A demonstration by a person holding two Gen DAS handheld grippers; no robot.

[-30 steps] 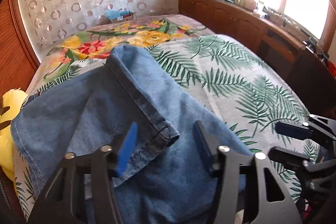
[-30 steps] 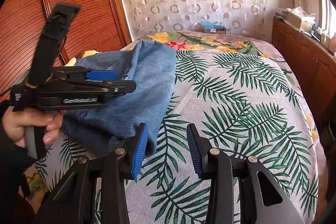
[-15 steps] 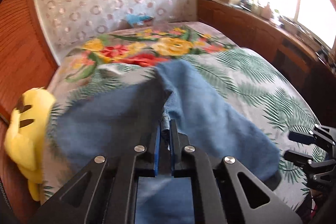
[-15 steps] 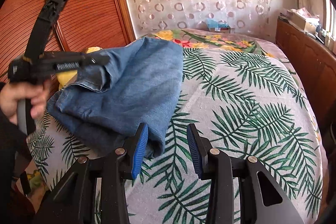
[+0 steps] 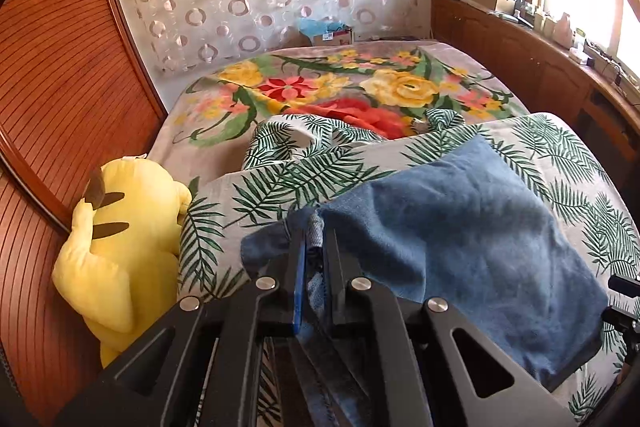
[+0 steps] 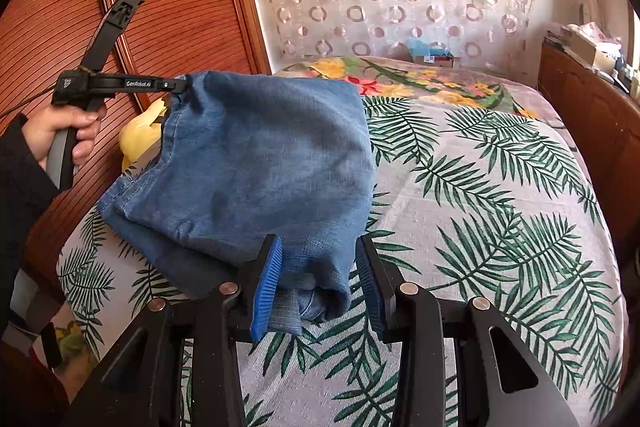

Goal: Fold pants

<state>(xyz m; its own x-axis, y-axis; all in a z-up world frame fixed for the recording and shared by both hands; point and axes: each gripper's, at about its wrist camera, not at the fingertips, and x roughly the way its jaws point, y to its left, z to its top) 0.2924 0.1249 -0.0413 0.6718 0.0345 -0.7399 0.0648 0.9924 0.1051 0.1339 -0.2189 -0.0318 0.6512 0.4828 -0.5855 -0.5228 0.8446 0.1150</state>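
Blue denim pants [image 6: 256, 163] lie bunched on the leaf-print bedspread [image 6: 480, 187]. My left gripper [image 5: 314, 243] is shut on a hem of the pants [image 5: 460, 239] and holds that edge lifted off the bed. In the right wrist view the left gripper [image 6: 180, 85] shows at the upper left, held by a hand [image 6: 60, 131], with the cloth hanging from its tips. My right gripper [image 6: 318, 287] stands open, low over the bed. The near folded corner of the pants lies between its blue pads [image 6: 266, 287], with a gap on the right side.
A yellow plush toy [image 5: 120, 247] sits at the bed's left edge against the wooden wardrobe [image 5: 60, 87]. A floral blanket [image 5: 360, 91] covers the far end. A wooden sideboard [image 6: 592, 99] with clutter runs along the right side, under the window.
My left gripper closed on the pants' hem, then drew it up and left toward the plush toy. The right gripper crept forward, so the pants' corner now sits between its fingers.
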